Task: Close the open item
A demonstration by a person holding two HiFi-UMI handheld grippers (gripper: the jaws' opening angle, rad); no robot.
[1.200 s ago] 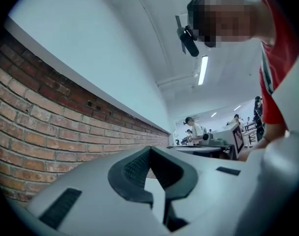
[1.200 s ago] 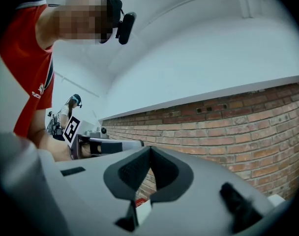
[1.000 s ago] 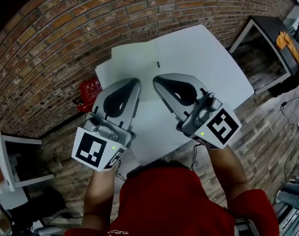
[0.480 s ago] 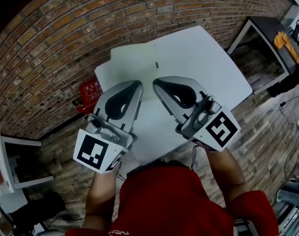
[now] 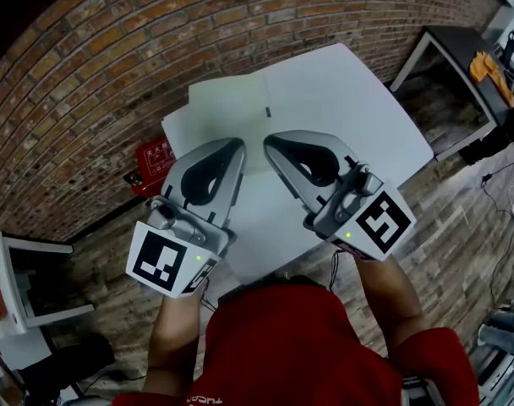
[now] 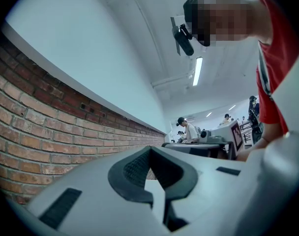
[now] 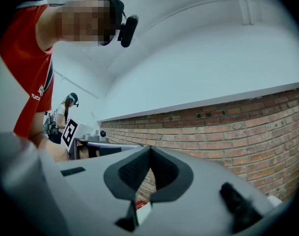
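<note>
I have both grippers roughly level over the white surface, side by side with their tips toward the brick wall. The left gripper has its jaws pressed fully together with nothing between them. The right gripper is the same, jaws together and empty. Beyond the tips, apart from both, a small dark object lies on the surface, its long axis running away from me toward the wall. It is too small for me to tell what it is or whether it stands open. A red box sits against the wall, left of the surface.
</note>
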